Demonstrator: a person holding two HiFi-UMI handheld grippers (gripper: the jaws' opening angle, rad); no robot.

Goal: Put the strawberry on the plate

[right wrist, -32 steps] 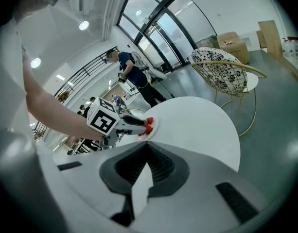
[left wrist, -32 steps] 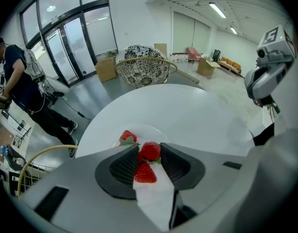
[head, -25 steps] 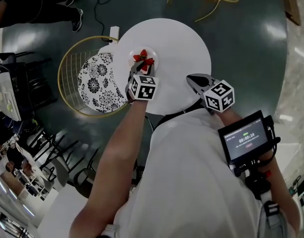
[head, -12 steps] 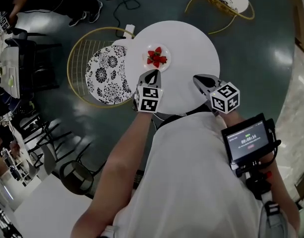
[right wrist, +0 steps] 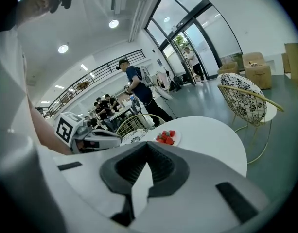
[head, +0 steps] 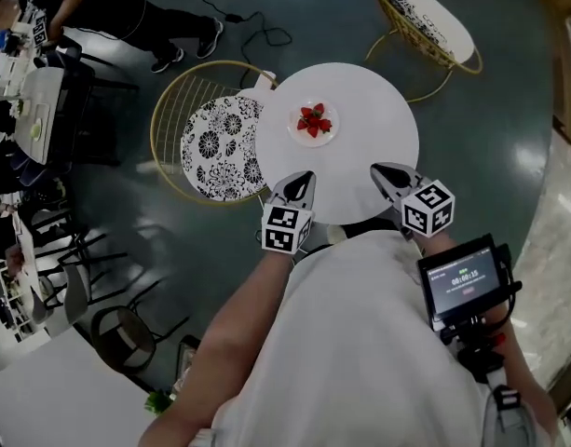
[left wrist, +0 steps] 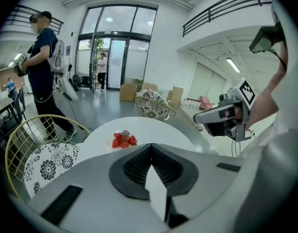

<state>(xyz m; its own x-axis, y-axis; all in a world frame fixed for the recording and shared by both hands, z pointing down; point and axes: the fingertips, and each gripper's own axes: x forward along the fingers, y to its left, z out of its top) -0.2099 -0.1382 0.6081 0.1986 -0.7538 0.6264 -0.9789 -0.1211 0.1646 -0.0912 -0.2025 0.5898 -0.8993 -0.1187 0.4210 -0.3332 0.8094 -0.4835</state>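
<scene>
Strawberries (head: pixel 314 120) on the plate (head: pixel 333 134) look soft and light, best pinched gently across the sides; left hand-held gripper (head: pixel 302 179) and right hand-held gripper (head: pixel 386 171) are closed, empty.

One table (head: pixel 369 110) carried one plate (head: pixel 333 133) holding a heap of strawberries (head: pixel 313 120) too bunched to count. Two chairs stood beside the table: a near chair (head: pixel 215 142) and a farther chair (head: pixel 434 17).

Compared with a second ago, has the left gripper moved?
Yes. The left gripper has drawn back from the plate toward the person, to the near edge of the round table, leaving the strawberries there.
</scene>
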